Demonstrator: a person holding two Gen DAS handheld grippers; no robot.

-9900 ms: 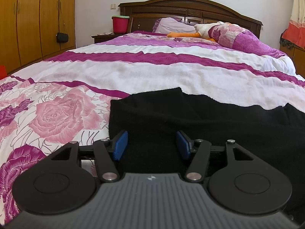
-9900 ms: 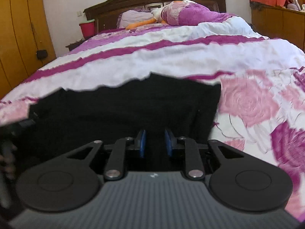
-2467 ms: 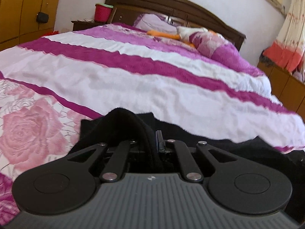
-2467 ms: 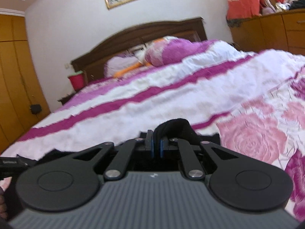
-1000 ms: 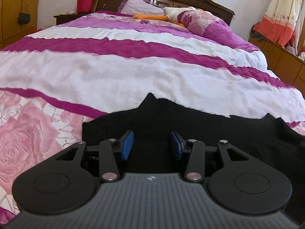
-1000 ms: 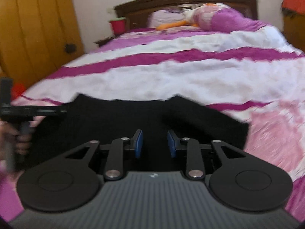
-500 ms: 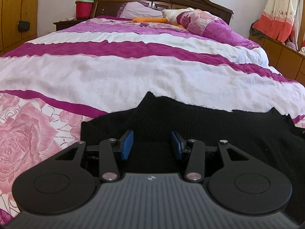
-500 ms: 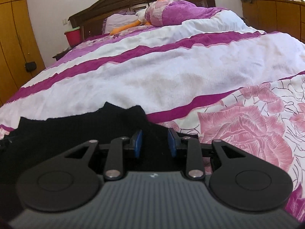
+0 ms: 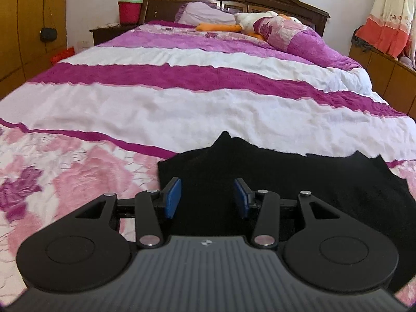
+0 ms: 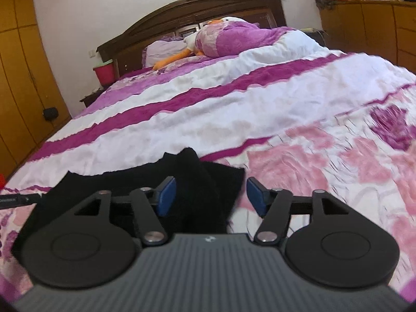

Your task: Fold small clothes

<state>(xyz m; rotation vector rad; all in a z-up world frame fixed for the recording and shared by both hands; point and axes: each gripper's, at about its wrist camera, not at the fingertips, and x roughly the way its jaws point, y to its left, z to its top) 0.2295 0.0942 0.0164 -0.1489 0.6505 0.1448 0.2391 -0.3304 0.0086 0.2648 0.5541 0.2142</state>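
Left gripper point(image 9: 207, 197) sits low over the black cloth point(image 9: 299, 179), blue pads point(image 9: 173, 198) spread wide and pinching nothing. Right gripper point(image 10: 210, 195) is spread too, hanging over the cloth's right edge point(image 10: 208, 182), one finger above black fabric, the other above the floral quilt point(image 10: 325, 156). The cloth lies flat across the near end of the bed, a stuffed duck point(image 9: 234, 24) up by the pillows.
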